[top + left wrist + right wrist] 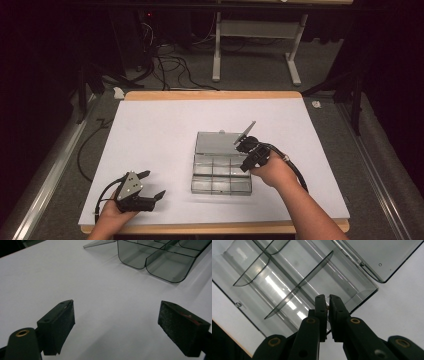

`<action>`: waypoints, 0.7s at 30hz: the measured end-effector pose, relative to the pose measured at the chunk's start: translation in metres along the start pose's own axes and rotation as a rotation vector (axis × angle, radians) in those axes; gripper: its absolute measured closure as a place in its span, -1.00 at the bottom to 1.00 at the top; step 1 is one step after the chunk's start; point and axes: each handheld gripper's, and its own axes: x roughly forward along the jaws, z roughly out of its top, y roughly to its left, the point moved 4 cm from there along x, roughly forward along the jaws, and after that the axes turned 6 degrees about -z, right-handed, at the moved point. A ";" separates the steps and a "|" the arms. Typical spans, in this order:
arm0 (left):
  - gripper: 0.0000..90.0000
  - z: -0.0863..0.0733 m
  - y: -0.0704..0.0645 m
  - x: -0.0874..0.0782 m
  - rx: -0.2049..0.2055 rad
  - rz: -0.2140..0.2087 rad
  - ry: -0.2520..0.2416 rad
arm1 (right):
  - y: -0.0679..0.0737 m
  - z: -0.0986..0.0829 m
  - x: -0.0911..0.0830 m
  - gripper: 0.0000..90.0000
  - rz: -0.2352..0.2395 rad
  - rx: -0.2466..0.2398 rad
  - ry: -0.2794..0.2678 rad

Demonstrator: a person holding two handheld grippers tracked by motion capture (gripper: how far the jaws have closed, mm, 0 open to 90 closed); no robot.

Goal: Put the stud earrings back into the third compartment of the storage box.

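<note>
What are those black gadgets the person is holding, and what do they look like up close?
They are handheld two-jaw grippers. The left gripper is black with a grey three-cornered plate on top and a black cable trailing behind. The right gripper is black too, with a thicker cable. Brass-coloured rivets dot the linkages. The forearms are bare, without sleeves.

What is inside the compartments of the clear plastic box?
The clear box looks empty: only its dividers and the white table cover beneath show. The right gripper hides a small part of one compartment.

The left hand-held gripper [151,184] lay low with its jaws spread wide apart. The right hand-held gripper [245,144] had its jaws pressed nearly together.
</note>
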 end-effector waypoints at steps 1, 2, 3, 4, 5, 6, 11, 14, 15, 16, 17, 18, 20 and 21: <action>-0.67 0.000 0.000 0.000 -0.001 0.000 0.000 | -0.001 0.001 0.002 0.92 0.000 -0.010 0.002; -0.67 0.000 0.000 0.000 -0.004 -0.001 0.005 | 0.000 0.002 0.003 0.92 -0.002 0.001 0.010; -0.67 0.000 0.001 0.001 -0.006 -0.002 0.007 | -0.001 0.003 0.005 0.92 -0.003 -0.001 0.012; -0.68 0.000 0.000 0.001 -0.005 0.000 0.007 | -0.001 0.004 0.006 0.92 -0.003 -0.001 0.014; -0.67 0.000 0.000 0.000 -0.001 0.000 0.005 | -0.001 0.006 0.009 0.92 -0.004 0.007 0.020; -0.67 0.000 0.000 0.000 0.002 0.000 0.003 | -0.002 0.007 0.011 0.92 -0.007 0.002 0.024; -0.67 0.000 0.000 0.001 -0.002 -0.003 0.007 | -0.002 0.011 0.022 0.92 0.000 0.025 0.045; -0.67 0.000 0.000 0.000 0.005 -0.005 0.003 | -0.003 0.012 0.031 0.92 0.003 0.032 0.058; -0.67 0.000 0.000 0.001 0.001 -0.006 0.006 | -0.003 0.011 0.032 0.92 0.002 0.023 0.065; -0.67 0.000 0.001 0.001 -0.003 -0.007 0.010 | -0.002 0.012 0.034 0.92 0.000 0.023 0.070; -0.67 0.000 0.001 0.001 -0.002 -0.006 0.011 | -0.004 0.013 0.037 0.92 -0.005 -0.005 0.067; -0.67 0.000 0.000 0.001 0.001 -0.005 0.008 | -0.004 0.014 0.039 0.92 0.003 -0.001 0.058; -0.68 0.000 0.000 0.000 0.007 -0.005 0.003 | -0.001 0.014 0.041 0.91 0.012 0.019 0.073; -0.67 0.000 0.000 0.000 0.003 -0.007 0.005 | -0.001 0.014 0.043 0.91 0.011 0.014 0.075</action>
